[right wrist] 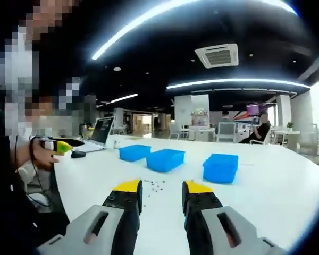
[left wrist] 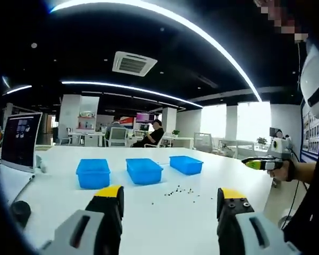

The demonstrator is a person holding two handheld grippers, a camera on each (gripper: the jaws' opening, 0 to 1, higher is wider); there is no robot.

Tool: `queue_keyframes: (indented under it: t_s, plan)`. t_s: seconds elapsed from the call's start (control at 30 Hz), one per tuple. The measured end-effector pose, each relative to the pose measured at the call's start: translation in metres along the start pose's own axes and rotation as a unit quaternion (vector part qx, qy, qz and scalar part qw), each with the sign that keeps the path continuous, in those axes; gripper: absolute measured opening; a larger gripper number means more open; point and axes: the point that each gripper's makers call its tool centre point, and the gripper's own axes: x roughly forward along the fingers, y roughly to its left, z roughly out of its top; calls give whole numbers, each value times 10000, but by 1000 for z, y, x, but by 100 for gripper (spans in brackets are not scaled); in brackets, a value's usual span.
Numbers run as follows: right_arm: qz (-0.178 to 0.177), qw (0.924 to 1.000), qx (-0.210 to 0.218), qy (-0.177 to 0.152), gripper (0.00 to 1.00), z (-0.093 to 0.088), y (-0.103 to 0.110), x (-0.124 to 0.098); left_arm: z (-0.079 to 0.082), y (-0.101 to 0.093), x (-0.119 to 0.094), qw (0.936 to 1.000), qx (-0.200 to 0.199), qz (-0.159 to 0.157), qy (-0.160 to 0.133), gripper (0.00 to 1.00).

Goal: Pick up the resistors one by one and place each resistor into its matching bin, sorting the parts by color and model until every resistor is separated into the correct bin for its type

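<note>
Two grippers, both w/ jaws spread, nothing held: left gripper (left wrist: 170, 199) and right gripper (right wrist: 162, 192) hover above the white table (left wrist: 149, 223). Loose resistors (left wrist: 179, 191) lie scattered on the table ahead of the jaws, short of three blue bins (left wrist: 143, 170) in a row. Laptop (left wrist: 20, 139) near the table edge.
</note>
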Motion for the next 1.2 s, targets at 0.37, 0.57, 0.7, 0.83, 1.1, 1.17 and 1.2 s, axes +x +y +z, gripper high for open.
queue_keyframes:
  t_s: [0.37, 0.57, 0.7, 0.83, 1.1, 1.17, 1.2]
  plan:
    - [1322, 9844, -580, 1006, 29, -1, 1, 40, -8, -7, -10, 9996, 102, -170, 210, 72]
    - [2114, 9500, -1346, 1862, 28, -5, -4, 65, -19, -9, -15, 9989, 95, -215, 415, 73]
    - [2724, 9100, -2069, 2342, 27, -11, -1, 86, -22, -9, -21, 9987, 81, -195, 457, 73]
    - [3197, 8651, -2718, 2748, 27, -25, 3, 104, -23, -5, -26, 9988, 56, -136, 466, 73]
    - [3847, 7876, -3450, 3356, 24, -57, 16, 137, -24, -4, -33, 9989, 4, -62, 457, 73]
    - [3964, 7679, -3618, 3498, 23, -64, 16, 145, -24, -4, -35, 9988, 10, -65, 479, 73]
    - [4002, 7578, -3745, 3540, 23, -67, 15, 148, -25, -5, -35, 9988, 14, -73, 490, 73]
